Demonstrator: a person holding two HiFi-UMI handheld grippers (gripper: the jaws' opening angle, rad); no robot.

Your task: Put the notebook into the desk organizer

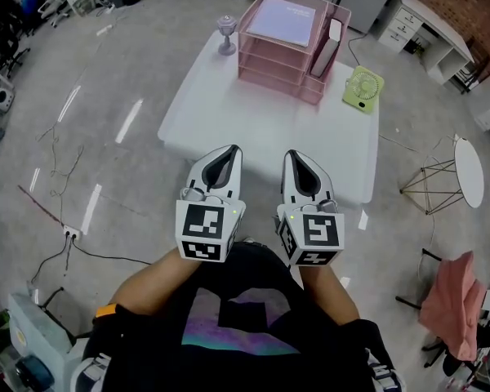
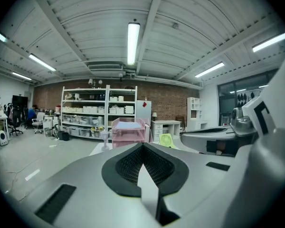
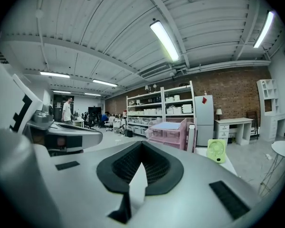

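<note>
Both grippers sit at lower centre of the head view, short of the table (image 1: 253, 137). The left gripper (image 1: 230, 149) and the right gripper (image 1: 293, 154) each have their jaws fully together on nothing. The desk organizer (image 1: 271, 62) stands at upper centre, by the table's far edge. No notebook lies on the tabletop; the white upright book (image 1: 327, 46) in the organizer's right-hand slot is probably it, apparently already stowed. If so, the operator only verifies that it stands fully seated, keeping clear of the fan (image 1: 362, 88) beside it.
</note>
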